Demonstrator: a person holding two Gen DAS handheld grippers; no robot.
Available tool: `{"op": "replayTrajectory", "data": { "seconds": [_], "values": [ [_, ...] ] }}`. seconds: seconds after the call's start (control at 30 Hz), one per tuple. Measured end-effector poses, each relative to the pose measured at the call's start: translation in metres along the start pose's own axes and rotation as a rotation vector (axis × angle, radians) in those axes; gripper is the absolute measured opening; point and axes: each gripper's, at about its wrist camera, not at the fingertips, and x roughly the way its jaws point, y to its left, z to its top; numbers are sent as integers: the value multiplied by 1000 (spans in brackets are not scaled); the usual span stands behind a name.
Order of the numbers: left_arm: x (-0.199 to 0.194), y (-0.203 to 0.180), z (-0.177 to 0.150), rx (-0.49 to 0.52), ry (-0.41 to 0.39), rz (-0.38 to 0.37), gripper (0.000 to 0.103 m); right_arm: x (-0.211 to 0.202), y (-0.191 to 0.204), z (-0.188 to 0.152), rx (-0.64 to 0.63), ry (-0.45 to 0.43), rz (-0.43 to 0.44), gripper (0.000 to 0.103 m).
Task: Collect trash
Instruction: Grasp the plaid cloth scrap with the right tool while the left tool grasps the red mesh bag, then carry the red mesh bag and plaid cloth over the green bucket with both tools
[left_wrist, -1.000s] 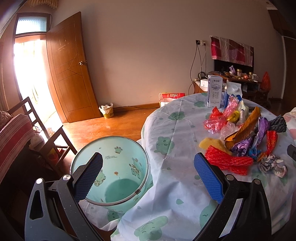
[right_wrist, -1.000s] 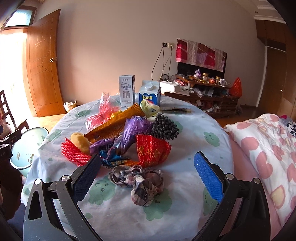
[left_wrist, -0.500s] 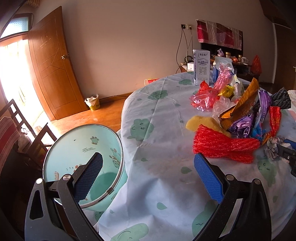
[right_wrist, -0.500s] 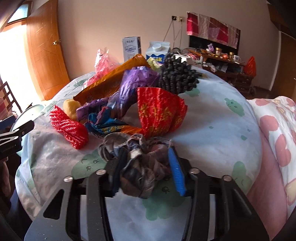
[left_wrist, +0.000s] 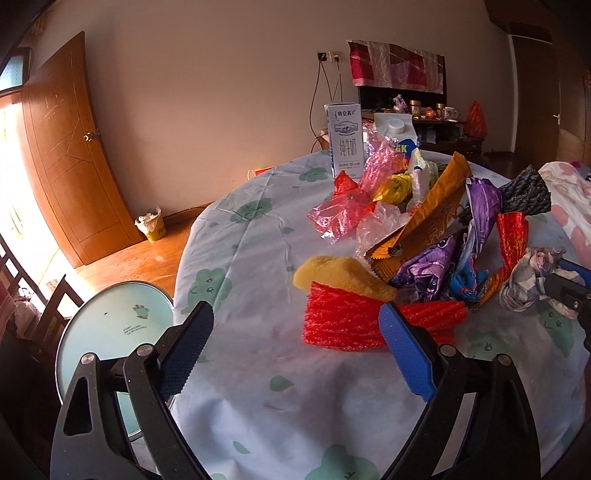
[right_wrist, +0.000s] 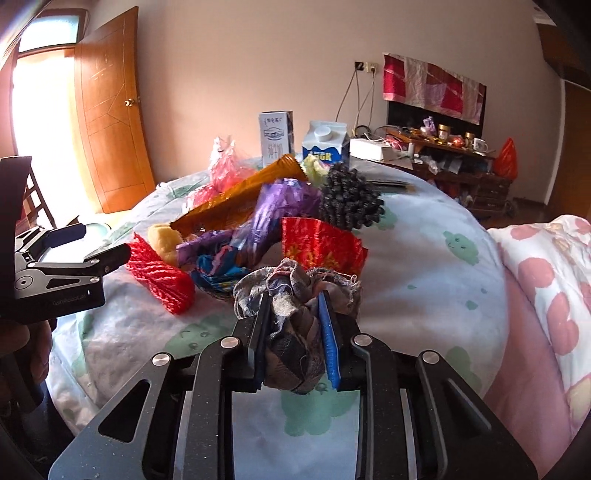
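A pile of trash lies on the round table (left_wrist: 258, 236): a red foam net (left_wrist: 354, 321), a yellow sponge (left_wrist: 343, 277), orange, purple and red wrappers, pink plastic and a black net. My left gripper (left_wrist: 295, 350) is open and empty, just before the red foam net. My right gripper (right_wrist: 293, 325) is shut on a crumpled grey checked cloth (right_wrist: 295, 295), held at the near edge of the pile. The cloth also shows in the left wrist view (left_wrist: 532, 277). A pale green trash bin (left_wrist: 110, 332) stands on the floor left of the table.
Two milk cartons (right_wrist: 275, 136) (right_wrist: 325, 144) stand at the table's far side. A pink floral bed cover (right_wrist: 546, 295) lies to the right. A wooden chair (left_wrist: 48, 314) and an open door (left_wrist: 74, 147) are at the left. A cluttered sideboard (right_wrist: 454, 147) stands behind.
My right gripper moved forward to the crumpled cloth and closed on it. My left gripper swung right from above the bin towards the red foam net, still open.
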Motion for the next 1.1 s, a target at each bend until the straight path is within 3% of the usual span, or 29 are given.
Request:
{"op": "replayTrajectory", "data": {
  "seconds": [0.1,0.2,0.27,0.4,0.57,0.8,1.1],
  "values": [
    [12,-14,1,28,28,-32,73,6,-18,-5,33,17,-32,26],
    [23,-25,-2,54,67,-89,22,6,-28,-9,57,19,-25,27],
    [21,-29,-2,70,56,-87,9,2,-27,-10,52,5,-12,27],
    [7,-23,1,55,36,-94,8,-10,-21,-8,43,-31,35,27],
    [-29,8,3,6,-23,-42,8,-28,3,5,15,-72,113,27],
    [-49,60,-2,-59,-49,142,8,-15,49,34,-29,-86,217,28],
    [-45,132,-15,-160,8,330,8,24,126,74,-159,-73,335,28]
  ]
}}
